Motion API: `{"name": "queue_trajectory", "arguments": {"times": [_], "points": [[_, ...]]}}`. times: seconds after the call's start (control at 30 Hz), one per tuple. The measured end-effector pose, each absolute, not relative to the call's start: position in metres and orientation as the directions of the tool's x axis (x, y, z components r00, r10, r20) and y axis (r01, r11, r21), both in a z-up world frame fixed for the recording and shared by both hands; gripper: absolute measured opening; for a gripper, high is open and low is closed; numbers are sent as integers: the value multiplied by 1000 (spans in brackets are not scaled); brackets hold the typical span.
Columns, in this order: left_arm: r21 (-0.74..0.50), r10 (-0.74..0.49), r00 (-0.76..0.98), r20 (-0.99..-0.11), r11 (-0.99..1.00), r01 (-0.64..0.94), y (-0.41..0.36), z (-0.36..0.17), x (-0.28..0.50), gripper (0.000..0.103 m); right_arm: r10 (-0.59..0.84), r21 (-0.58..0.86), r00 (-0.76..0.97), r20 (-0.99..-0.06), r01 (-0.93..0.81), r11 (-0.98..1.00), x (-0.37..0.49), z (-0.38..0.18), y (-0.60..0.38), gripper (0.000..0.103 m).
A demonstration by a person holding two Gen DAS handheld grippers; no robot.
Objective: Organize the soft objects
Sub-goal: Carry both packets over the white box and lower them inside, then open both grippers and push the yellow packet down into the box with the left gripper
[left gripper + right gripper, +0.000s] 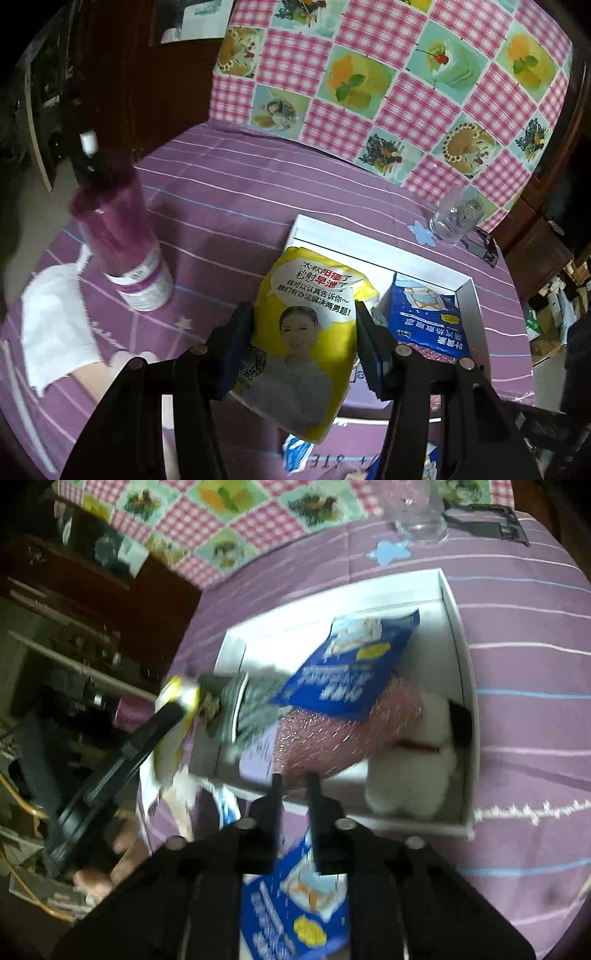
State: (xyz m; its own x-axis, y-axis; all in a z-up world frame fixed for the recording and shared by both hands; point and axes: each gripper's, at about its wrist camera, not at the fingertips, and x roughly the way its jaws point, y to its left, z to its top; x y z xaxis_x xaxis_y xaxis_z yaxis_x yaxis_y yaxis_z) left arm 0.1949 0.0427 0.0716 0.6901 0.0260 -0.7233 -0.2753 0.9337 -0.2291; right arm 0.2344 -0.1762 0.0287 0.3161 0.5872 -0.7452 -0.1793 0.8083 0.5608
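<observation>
My left gripper (302,314) is shut on a yellow tissue packet (295,332) with a printed picture and text, holding it over the near left corner of a white box (469,295). In the box lie a blue packet (424,317), a pink glittery item (332,738) and a white plush toy (406,775). In the right wrist view, which is blurred, my right gripper (293,781) hovers at the box's near rim, fingers shut with nothing between the tips. Another blue packet (295,904) lies on the purple cloth beneath it. The left gripper with the yellow packet (173,701) shows at the left.
A pink bottle (122,236) stands on the purple striped cloth at the left, beside a white-gloved hand (55,332). A clear glass (454,221) stands beyond the box, with a black plastic part (484,524) near it. A checkered cloth (369,74) hangs behind.
</observation>
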Motion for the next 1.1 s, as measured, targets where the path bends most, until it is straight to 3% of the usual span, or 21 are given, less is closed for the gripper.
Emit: {"name": "queue_trajectory", "arguments": {"times": [0.2,0.33,0.5,0.77,1.1], "points": [[-176,-10,610,-792,961,-213,34,64,200,53,597,614,411,-689,-106,782,243,18,-196,6],[-131,19,581,-814,968,-215,26,50,209,53,572,587,420,-705,-107,802,240,28,-200,6],[-149,18,611,-791,964,-221,26,42,213,54,544,523,363,-756,-164,836,237,38,-184,6],[-283,-39,686,-726,927,-248,42,32,220,54,549,482,242,-800,-287,828,229,29,-151,6],[-227,37,750,-660,942,-246,30,28,216,61,563,539,225,-795,-161,827,244,-2,-166,6]]}}
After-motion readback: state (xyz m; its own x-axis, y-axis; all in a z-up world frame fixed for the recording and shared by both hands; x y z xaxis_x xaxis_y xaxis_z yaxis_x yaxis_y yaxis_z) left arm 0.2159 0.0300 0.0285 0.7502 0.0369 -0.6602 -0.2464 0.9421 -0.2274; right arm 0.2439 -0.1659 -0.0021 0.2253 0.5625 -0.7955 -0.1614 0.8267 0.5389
